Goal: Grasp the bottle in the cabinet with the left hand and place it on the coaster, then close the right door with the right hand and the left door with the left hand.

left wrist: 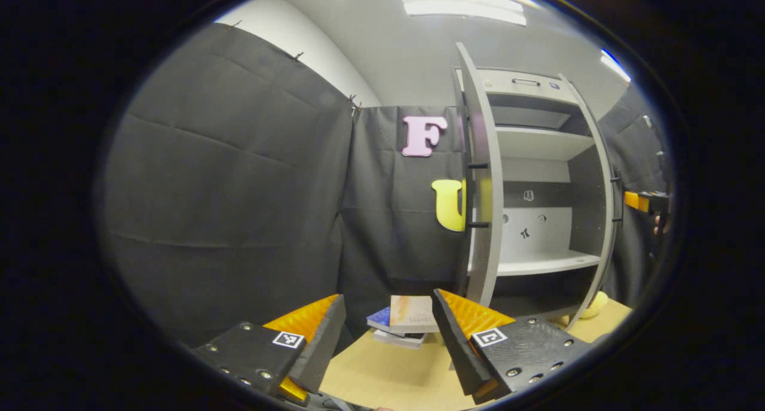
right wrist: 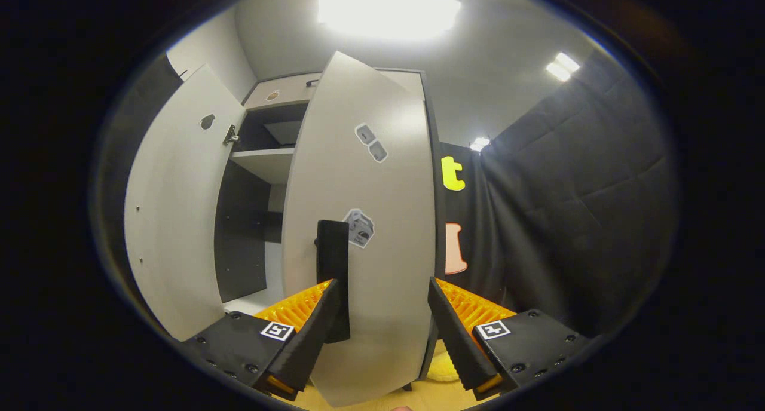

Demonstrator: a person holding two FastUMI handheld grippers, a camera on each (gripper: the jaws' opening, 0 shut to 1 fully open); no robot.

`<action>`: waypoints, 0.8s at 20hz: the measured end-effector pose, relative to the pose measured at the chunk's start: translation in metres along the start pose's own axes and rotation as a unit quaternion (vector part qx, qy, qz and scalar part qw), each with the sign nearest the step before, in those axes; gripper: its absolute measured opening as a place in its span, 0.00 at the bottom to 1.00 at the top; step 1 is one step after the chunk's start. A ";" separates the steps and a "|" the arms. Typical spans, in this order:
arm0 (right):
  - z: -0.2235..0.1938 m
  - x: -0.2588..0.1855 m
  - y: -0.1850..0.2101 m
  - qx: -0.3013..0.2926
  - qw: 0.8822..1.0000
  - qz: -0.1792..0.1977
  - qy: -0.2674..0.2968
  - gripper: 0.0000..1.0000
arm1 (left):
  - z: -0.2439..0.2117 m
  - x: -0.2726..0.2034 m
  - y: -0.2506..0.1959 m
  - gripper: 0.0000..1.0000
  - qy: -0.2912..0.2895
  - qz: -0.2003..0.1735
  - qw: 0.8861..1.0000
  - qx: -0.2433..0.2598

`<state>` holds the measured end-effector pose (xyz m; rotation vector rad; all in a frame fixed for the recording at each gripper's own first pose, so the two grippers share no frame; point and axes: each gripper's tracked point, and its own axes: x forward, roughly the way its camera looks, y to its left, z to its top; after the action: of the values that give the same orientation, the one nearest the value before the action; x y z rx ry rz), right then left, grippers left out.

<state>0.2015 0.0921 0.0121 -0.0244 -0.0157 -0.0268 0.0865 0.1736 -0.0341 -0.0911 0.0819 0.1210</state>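
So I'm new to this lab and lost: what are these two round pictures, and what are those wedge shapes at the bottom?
Each picture comes from a camera riding on a hand-held claw; the wedges are that claw's two fingers. The left claw is open and empty, looking at the cabinet, its left door edge-on, with a stack of books on the table. The right claw is open, close to the right door and its dark handle, holding nothing.

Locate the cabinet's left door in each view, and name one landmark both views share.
Left gripper view: the left door stands edge-on, just right of centre.
Right gripper view: the left door is at the left, swung wide, its broad face showing.
Shared landmark: the upper shelf inside the cabinet.
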 end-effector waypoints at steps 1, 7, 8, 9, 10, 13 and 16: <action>-0.003 0.002 0.004 -0.001 1.000 0.005 0.007 0.95 | -0.001 -0.001 0.000 0.86 0.002 0.000 1.000 -0.001; 0.000 -0.006 0.010 -0.006 1.000 0.017 0.002 0.95 | 0.010 0.008 -0.009 0.86 0.004 -0.013 1.000 0.007; -0.001 -0.011 0.009 -0.007 1.000 0.020 0.002 0.95 | 0.014 0.014 -0.012 0.86 0.005 -0.018 1.000 0.010; -0.003 -0.017 0.009 -0.010 1.000 0.026 0.003 0.95 | 0.017 0.021 -0.017 0.86 0.008 -0.026 1.000 0.013; -0.006 -0.023 0.008 -0.014 0.999 0.030 0.004 0.95 | 0.022 0.029 -0.021 0.93 0.009 -0.032 0.999 0.014; -0.017 -0.040 -0.001 -0.032 0.999 0.036 0.011 0.95 | 0.039 0.057 -0.030 0.86 0.010 -0.047 0.999 0.001; -0.036 -0.057 -0.015 -0.045 0.998 0.033 0.031 0.92 | 0.054 0.085 -0.034 0.86 0.011 -0.046 0.999 -0.015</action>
<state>0.1447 0.0775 -0.0246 -0.1141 0.0476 0.0379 0.1786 0.1554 0.0151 -0.1257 0.0984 0.0297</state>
